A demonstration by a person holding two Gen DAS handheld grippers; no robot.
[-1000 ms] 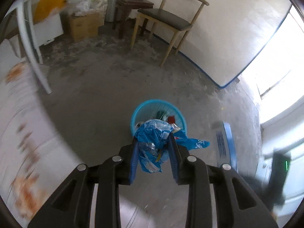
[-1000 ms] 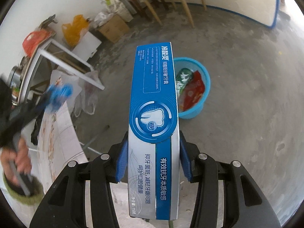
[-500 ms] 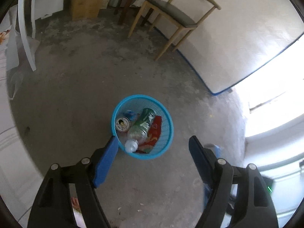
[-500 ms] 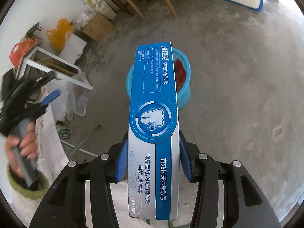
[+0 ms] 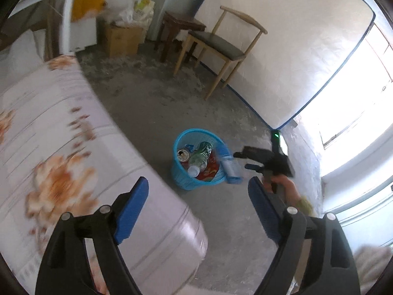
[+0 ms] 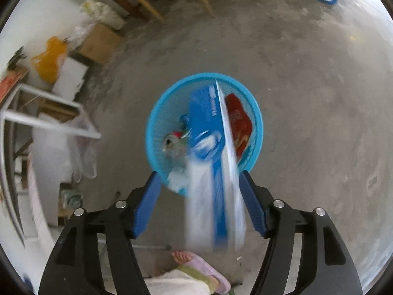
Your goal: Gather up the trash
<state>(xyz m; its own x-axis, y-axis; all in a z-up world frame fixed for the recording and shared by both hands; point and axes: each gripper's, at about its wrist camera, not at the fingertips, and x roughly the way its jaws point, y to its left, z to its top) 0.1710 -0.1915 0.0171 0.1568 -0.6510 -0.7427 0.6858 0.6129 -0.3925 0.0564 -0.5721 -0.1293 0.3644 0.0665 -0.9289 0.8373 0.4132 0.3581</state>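
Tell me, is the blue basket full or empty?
Partly full. The blue basket holds a can, a plastic bottle and a red wrapper, with rim showing above them.

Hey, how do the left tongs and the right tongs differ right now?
The left tongs are spread wide with nothing between them; the right tongs are open too, but the blurred toothpaste box sits between their fingers, touching neither, apparently dropping. The left tongs hang off to the side of the blue basket; the right tongs point straight down over it. Both have blue pads on black frames.
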